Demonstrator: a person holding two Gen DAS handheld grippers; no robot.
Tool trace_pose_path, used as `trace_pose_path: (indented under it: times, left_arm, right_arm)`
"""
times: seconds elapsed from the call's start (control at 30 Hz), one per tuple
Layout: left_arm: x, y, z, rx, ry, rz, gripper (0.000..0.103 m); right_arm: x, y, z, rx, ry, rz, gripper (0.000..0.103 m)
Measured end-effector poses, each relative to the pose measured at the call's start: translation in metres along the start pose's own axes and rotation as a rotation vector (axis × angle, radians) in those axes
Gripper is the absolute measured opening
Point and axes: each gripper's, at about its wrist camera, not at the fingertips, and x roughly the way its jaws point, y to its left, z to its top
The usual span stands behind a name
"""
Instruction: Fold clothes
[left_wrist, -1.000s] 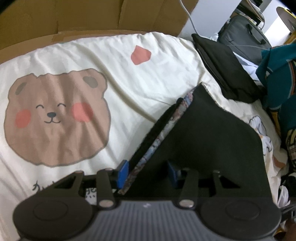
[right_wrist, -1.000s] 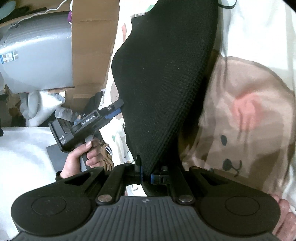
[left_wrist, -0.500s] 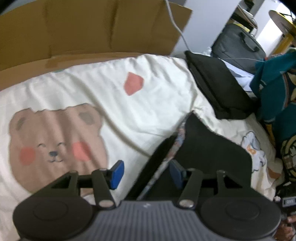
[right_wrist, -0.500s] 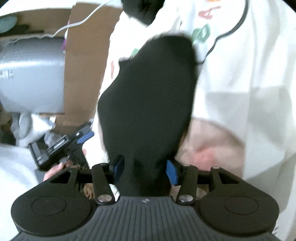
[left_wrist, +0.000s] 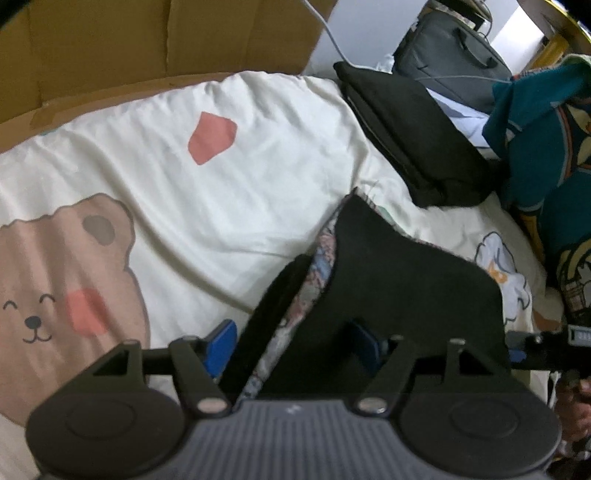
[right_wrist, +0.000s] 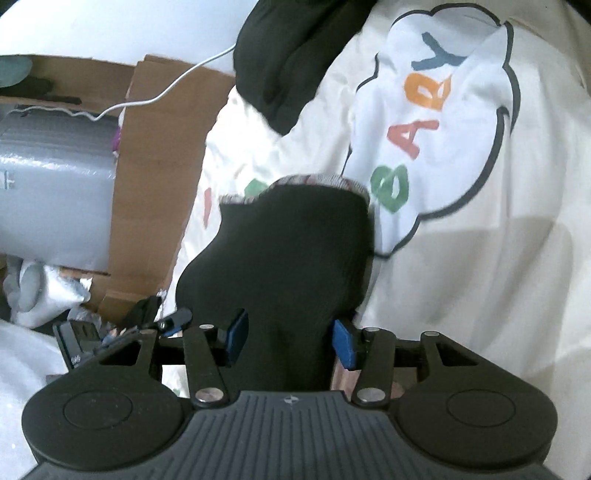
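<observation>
A black garment (left_wrist: 406, 280) with a patterned lining lies folded on the cream bear-print bedsheet (left_wrist: 221, 184). My left gripper (left_wrist: 293, 343) is open, and the garment's near edge sits loosely between its blue pads (left_wrist: 221, 343). In the right wrist view the same black garment (right_wrist: 295, 251) runs up between the fingers of my right gripper (right_wrist: 291, 339). That gripper is open too, with gaps on both sides of the cloth. Each gripper shows at the edge of the other's view.
A second folded black garment (left_wrist: 413, 136) lies at the far right of the bed. Teal patterned clothes (left_wrist: 535, 147) are piled further right. Brown cardboard (left_wrist: 147, 44) lines the bed's far edge, and a grey bag (left_wrist: 450, 44) and a white cable (right_wrist: 166, 92) lie beyond.
Both grippers have opened and let go of the black garment, which has dropped lower onto the sheet. The right gripper was shut on it a second ago.
</observation>
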Motion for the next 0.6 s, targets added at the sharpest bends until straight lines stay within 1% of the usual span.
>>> trace_pose_path:
  times: [0.03, 0.07, 0.1, 0.13, 0.17, 0.2, 0.23, 0.33, 0.4, 0.47, 0.5, 0.53, 0.57, 0.6]
  left_arm:
    - [-0.001, 0.001, 0.0, -0.004, -0.003, -0.005, 0.054]
    - [-0.002, 0.002, 0.0, -0.008, -0.005, -0.009, 0.049]
    - [-0.003, 0.003, 0.0, -0.013, -0.008, -0.014, 0.047]
    - [-0.004, 0.004, 0.001, -0.017, -0.011, -0.018, 0.042]
    - [-0.005, 0.005, 0.001, -0.021, -0.013, -0.023, 0.041]
    - [-0.006, 0.007, 0.001, -0.026, -0.016, -0.027, 0.038]
    - [-0.007, 0.008, 0.001, -0.03, -0.019, -0.032, 0.035]
    - [-0.01, 0.011, 0.001, -0.043, -0.027, -0.046, 0.031]
    - [-0.012, 0.013, 0.002, -0.051, -0.032, -0.055, 0.031]
    - [-0.012, 0.014, 0.002, -0.057, -0.033, -0.062, 0.033]
    - [-0.01, 0.015, 0.002, -0.058, -0.031, -0.065, 0.038]
    - [-0.008, 0.015, 0.002, -0.059, -0.029, -0.067, 0.046]
    - [-0.006, 0.015, 0.002, -0.061, -0.027, -0.07, 0.049]
    - [-0.004, 0.015, 0.001, -0.062, -0.025, -0.073, 0.056]
  right_arm:
    - [0.001, -0.002, 0.002, 0.006, -0.01, -0.001, 0.053]
    - [0.001, -0.003, 0.004, 0.011, -0.017, 0.002, 0.047]
    - [0.0, -0.003, 0.005, 0.007, -0.023, 0.002, 0.032]
    - [0.0, -0.002, 0.006, -0.002, -0.029, -0.001, 0.023]
    - [-0.001, 0.001, 0.008, -0.016, -0.033, -0.006, 0.009]
    - [-0.002, 0.004, 0.01, -0.03, -0.041, -0.006, 0.008]
    - [-0.005, 0.007, 0.012, -0.041, -0.05, -0.001, 0.008]
    - [-0.011, 0.018, 0.015, -0.078, -0.083, 0.026, 0.008]
    - [-0.011, 0.023, 0.015, -0.1, -0.086, 0.027, 0.009]
    - [-0.008, 0.02, 0.014, -0.086, -0.073, 0.007, 0.012]
    - [-0.006, 0.016, 0.013, -0.069, -0.066, 0.002, 0.017]
    - [-0.003, 0.012, 0.012, -0.052, -0.059, -0.004, 0.023]
    - [-0.002, 0.008, 0.011, -0.036, -0.054, -0.007, 0.039]
    - [-0.001, 0.005, 0.01, -0.025, -0.052, -0.01, 0.046]
